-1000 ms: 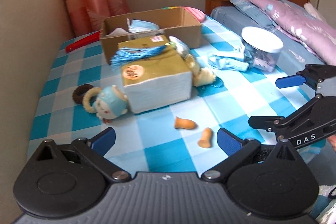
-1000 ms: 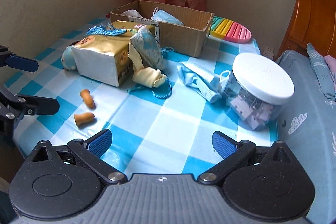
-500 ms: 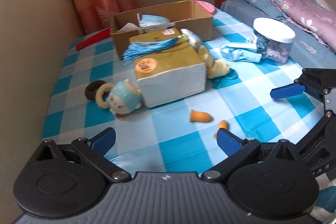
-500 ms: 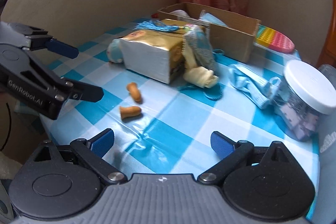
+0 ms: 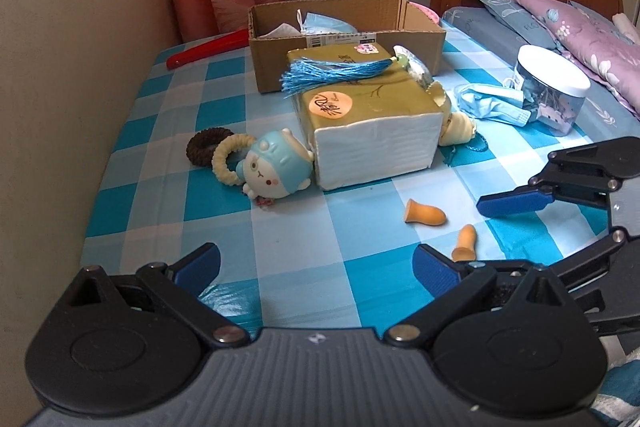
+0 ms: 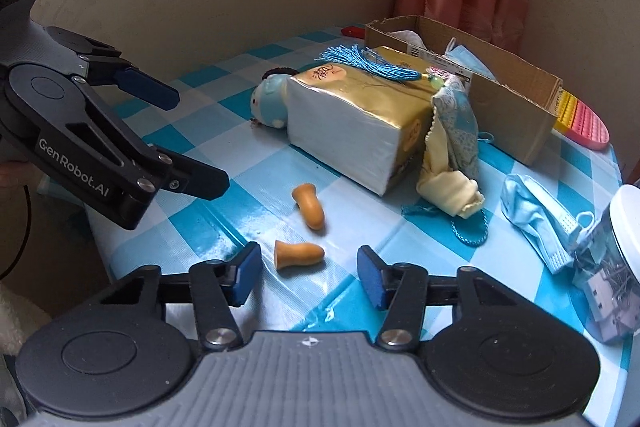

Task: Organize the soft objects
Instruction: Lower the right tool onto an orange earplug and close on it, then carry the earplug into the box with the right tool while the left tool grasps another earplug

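Observation:
Two orange foam earplugs lie on the blue checked tablecloth. The nearer one [image 6: 298,254] [image 5: 464,242] lies between the open fingers of my right gripper [image 6: 306,277], just ahead of the pads. The farther one [image 6: 309,205] [image 5: 425,213] lies beyond it. My left gripper [image 5: 316,267] is open and empty over the table's front edge. A gold tissue pack [image 5: 368,123] with a blue tassel [image 5: 336,73] lies mid-table, a small blue plush [image 5: 276,169] against it. A cardboard box [image 5: 348,39] behind holds face masks.
A brown hair tie [image 5: 206,145] and a beige ring [image 5: 228,163] lie left of the plush. A blue face mask [image 6: 540,217], a clear jar with a white lid [image 5: 550,89], a cloth pouch [image 6: 452,155], a red tool [image 5: 208,47] and a pop-it toy [image 6: 580,119] surround them. Bed at right.
My right gripper has swung left and come down to the nearer earplug, its fingers narrowing around it. My left gripper has pulled back and turned slightly left.

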Tool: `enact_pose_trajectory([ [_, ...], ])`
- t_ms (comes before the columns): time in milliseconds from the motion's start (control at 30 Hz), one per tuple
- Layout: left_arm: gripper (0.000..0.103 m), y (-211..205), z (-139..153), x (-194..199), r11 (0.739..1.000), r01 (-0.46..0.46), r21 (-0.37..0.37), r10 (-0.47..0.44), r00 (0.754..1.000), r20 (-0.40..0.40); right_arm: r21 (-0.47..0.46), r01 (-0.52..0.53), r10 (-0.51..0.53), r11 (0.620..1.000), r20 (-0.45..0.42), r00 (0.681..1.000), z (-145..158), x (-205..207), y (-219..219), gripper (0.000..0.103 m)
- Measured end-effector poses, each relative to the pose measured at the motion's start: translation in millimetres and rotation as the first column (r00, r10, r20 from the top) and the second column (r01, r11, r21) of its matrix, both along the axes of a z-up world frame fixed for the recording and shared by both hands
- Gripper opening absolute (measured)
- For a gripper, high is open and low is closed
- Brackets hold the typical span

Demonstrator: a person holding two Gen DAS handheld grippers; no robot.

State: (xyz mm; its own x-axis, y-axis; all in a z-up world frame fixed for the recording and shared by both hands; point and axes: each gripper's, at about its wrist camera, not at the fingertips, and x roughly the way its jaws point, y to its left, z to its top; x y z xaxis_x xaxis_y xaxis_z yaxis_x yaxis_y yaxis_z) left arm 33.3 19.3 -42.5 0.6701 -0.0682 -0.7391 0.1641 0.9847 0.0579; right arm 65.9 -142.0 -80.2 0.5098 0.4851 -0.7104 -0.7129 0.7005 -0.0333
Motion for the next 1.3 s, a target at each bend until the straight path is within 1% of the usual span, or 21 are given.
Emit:
enact_pose_trajectory([
  [100,0.102,2.6,-0.9,0.8,1.0,0.004,-0.012,-0.004,1.0,-0.002,0.002,-0.012,0.012,1.0,0.002,1.0,0.0,-0.1,3.0,0.048],
  [167,0.102,4.0,-1.4,1.8,1.0,0.007,-0.019,-0.008,1.0,-0.004,-0.003,-0.019,0.019,1.0,0.009,1.0,0.8,-2.0,4.6,0.041],
  [200,0.102,4.6,-1.7,2.4,1.0,0.008,-0.022,-0.008,1.0,-0.005,-0.003,-0.021,0.021,1.0,0.009,1.0,1.5,-2.8,4.7,0.032],
  [233,0.102,4.8,-2.0,2.8,1.0,0.01,-0.024,-0.01,1.0,-0.007,-0.004,-0.022,0.022,1.0,0.009,1.0,1.8,-3.1,4.6,0.031],
  [367,0.102,2.6,-2.0,3.8,0.999,0.026,-0.027,-0.027,1.0,-0.007,-0.008,-0.013,0.013,1.0,0.01,1.0,1.2,-2.4,3.8,0.031],
  [567,0.102,-6.9,-1.8,5.9,0.997,0.066,-0.026,-0.066,0.998,-0.005,-0.014,0.039,-0.039,0.999,0.015,0.999,1.4,-2.2,-11.5,0.031],
  [733,0.097,-19.5,-2.0,9.6,0.993,0.118,-0.029,-0.118,0.993,0.005,-0.012,0.083,-0.083,0.996,0.016,0.996,1.4,-1.9,-27.3,0.031],
  [800,0.088,-25.0,-2.1,12.4,0.99,0.139,-0.037,-0.138,0.99,0.005,-0.005,0.091,-0.091,0.996,0.012,0.996,1.1,-2.3,-32.0,0.031],
  [933,0.075,-37.4,-4.0,18.0,0.983,0.179,-0.047,-0.179,0.984,0.006,0.01,0.097,-0.097,0.995,0.007,0.995,0.2,-2.2,-35.6,0.031],
  [967,0.07,-40.1,-5.3,19.8,0.982,0.185,-0.051,-0.185,0.983,0.005,0.01,0.097,-0.097,0.995,0.007,0.995,0.1,-2.6,-35.8,0.031],
  [1067,0.068,-46.4,-10.1,25.7,0.979,0.192,-0.074,-0.193,0.981,-0.009,0.012,0.095,-0.095,0.995,0.007,0.995,0.1,-3.3,-35.8,0.031],
  [1133,0.063,-48.8,-13.3,28.3,0.977,0.193,-0.089,-0.196,0.98,-0.019,0.016,0.095,-0.095,0.995,0.004,0.996,-0.1,-1.8,-35.6,0.031],
  [1300,0.052,-53.6,-19.5,29.7,0.978,0.191,-0.086,-0.193,0.981,-0.022,0.027,0.096,-0.096,0.995,0.001,0.995,-0.3,-1.5,-36.6,0.031],
])
